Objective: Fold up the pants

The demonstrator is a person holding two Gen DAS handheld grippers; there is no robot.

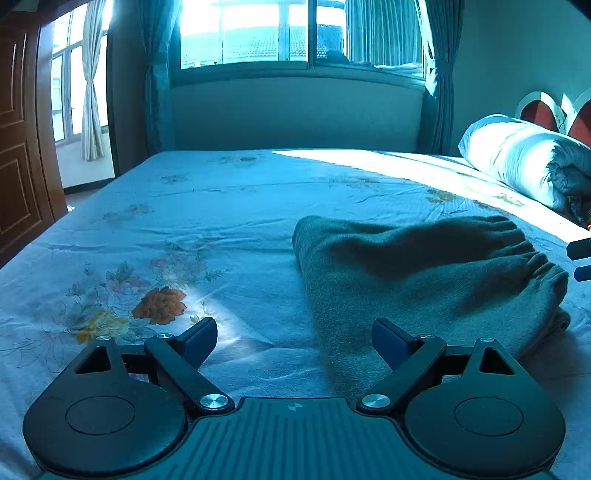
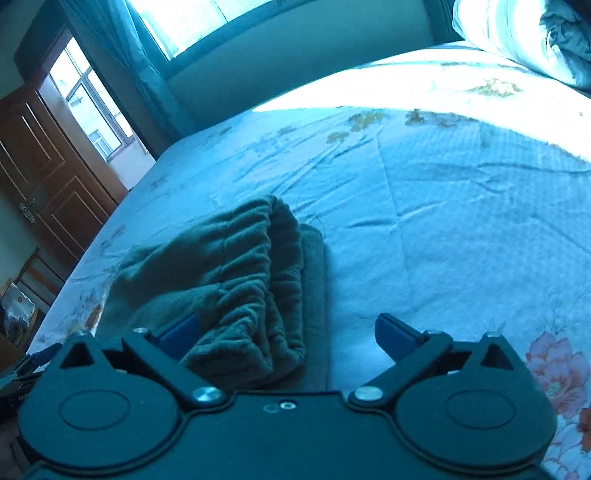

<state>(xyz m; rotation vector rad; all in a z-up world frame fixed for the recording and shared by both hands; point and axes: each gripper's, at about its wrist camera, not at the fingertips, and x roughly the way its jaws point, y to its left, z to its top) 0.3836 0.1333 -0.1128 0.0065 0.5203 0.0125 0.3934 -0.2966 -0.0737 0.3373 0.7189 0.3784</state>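
The grey-green fleece pants [image 1: 417, 280] lie folded in a bundle on the floral bed sheet [image 1: 221, 229]. Their gathered elastic waistband faces right. My left gripper [image 1: 293, 341] is open and empty at the pants' near left edge, low over the sheet. In the right wrist view the pants [image 2: 236, 280] sit just ahead, waistband on top. My right gripper [image 2: 284, 338] is open; its left finger [image 2: 181, 334] is beside and partly under the waistband folds, and its right finger is over bare sheet. The right gripper's fingertips [image 1: 580, 258] show at the left wrist view's right edge.
A rolled white and grey quilt [image 1: 524, 155] lies at the head of the bed, by a red and white headboard [image 1: 543, 110]. A window [image 1: 295, 33] with curtains is beyond the bed. A brown wooden door [image 1: 18, 147] stands to the left.
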